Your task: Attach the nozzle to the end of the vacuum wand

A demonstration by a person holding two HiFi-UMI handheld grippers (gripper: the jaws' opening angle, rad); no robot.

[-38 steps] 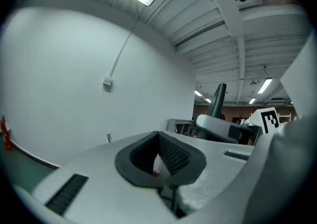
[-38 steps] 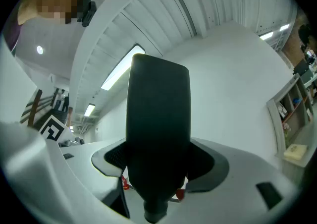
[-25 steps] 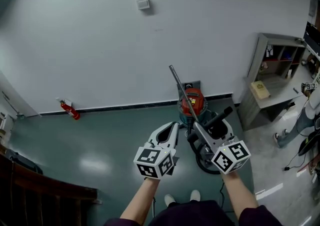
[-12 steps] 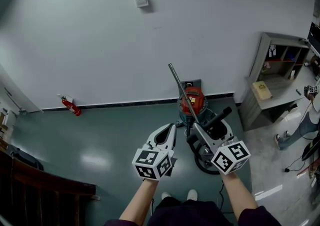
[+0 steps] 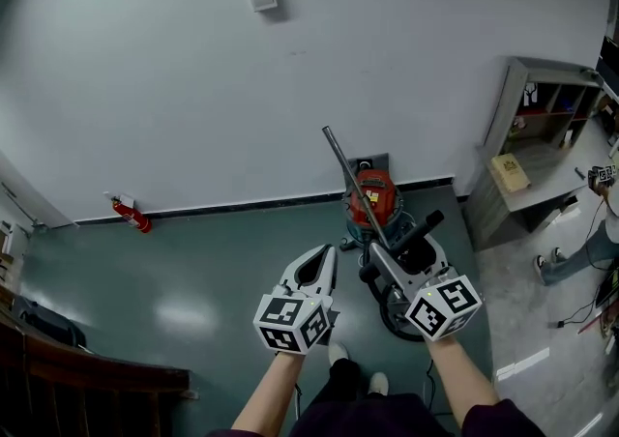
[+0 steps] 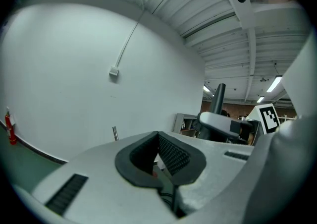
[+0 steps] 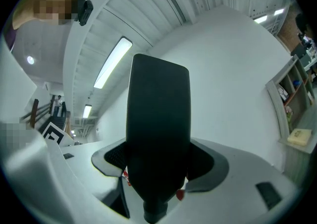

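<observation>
A red canister vacuum (image 5: 372, 195) stands against the far wall, and its bare metal wand (image 5: 348, 176) slants up to the left. My right gripper (image 5: 380, 256) is shut on a black tapered nozzle (image 5: 418, 230), which points up and right, beside the wand's lower end. In the right gripper view the nozzle (image 7: 158, 139) stands upright between the pads. My left gripper (image 5: 321, 263) hangs shut and empty just left of the vacuum. In the left gripper view the jaws (image 6: 159, 161) meet with nothing between them, and the wand's tip (image 6: 115, 133) shows beyond.
A black hose (image 5: 395, 317) loops on the floor under my right gripper. A grey shelf unit (image 5: 527, 169) stands at the right with a person (image 5: 580, 249) beside it. A fire extinguisher (image 5: 131, 217) sits at the wall on the left, and dark furniture (image 5: 87, 377) at the lower left.
Both grippers have sunk a little and drawn slightly nearer to me in the head view. The nozzle stays in the right gripper, and the left stays shut.
</observation>
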